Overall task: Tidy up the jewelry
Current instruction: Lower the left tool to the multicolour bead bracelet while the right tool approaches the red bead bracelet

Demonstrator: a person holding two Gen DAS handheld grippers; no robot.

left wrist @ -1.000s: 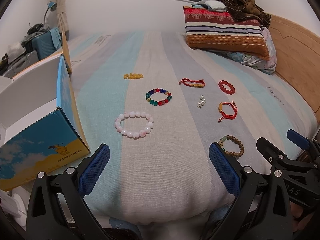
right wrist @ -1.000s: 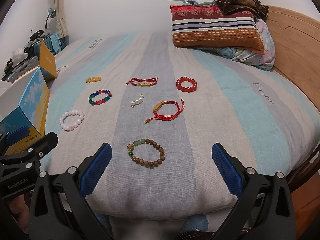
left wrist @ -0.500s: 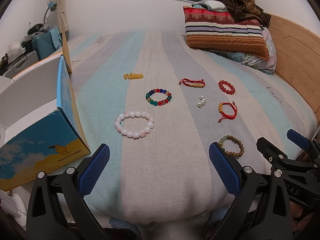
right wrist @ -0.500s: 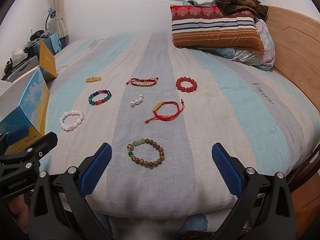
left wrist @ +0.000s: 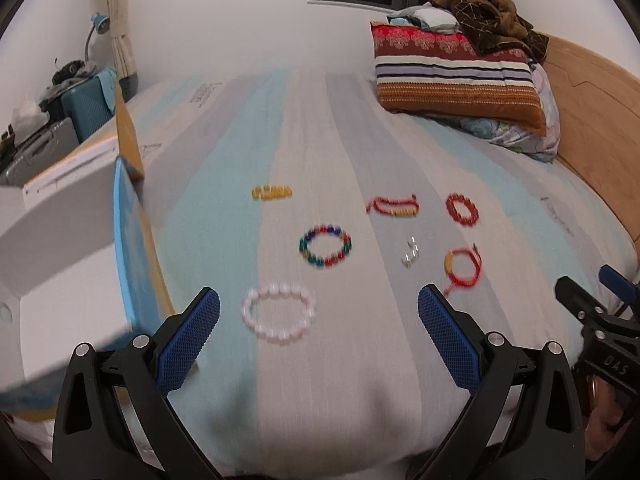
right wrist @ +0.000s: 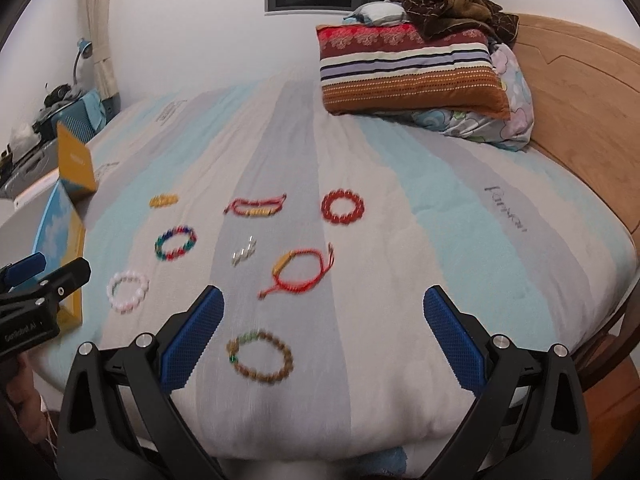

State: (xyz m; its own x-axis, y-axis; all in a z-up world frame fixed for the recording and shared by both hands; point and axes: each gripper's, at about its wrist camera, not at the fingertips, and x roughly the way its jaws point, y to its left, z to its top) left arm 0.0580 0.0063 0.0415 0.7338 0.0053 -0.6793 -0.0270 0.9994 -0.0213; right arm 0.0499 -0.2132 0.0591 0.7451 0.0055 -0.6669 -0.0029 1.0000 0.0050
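Here the left gripper (left wrist: 319, 334) and right gripper (right wrist: 323, 332) both gape empty over a striped bedsheet (right wrist: 400, 208); the pink bead bracelet (left wrist: 278, 314) and wooden bead bracelet (right wrist: 260, 357) lie between their tips, an open box (left wrist: 76, 264) left, a striped pillow (right wrist: 408, 76) by the headboard (right wrist: 580, 112)

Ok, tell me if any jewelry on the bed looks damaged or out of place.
Nothing stands out. The bracelets lie flat and apart on the bedspread, including the pink bead bracelet and wooden bead bracelet. Motion blur hides fine detail.
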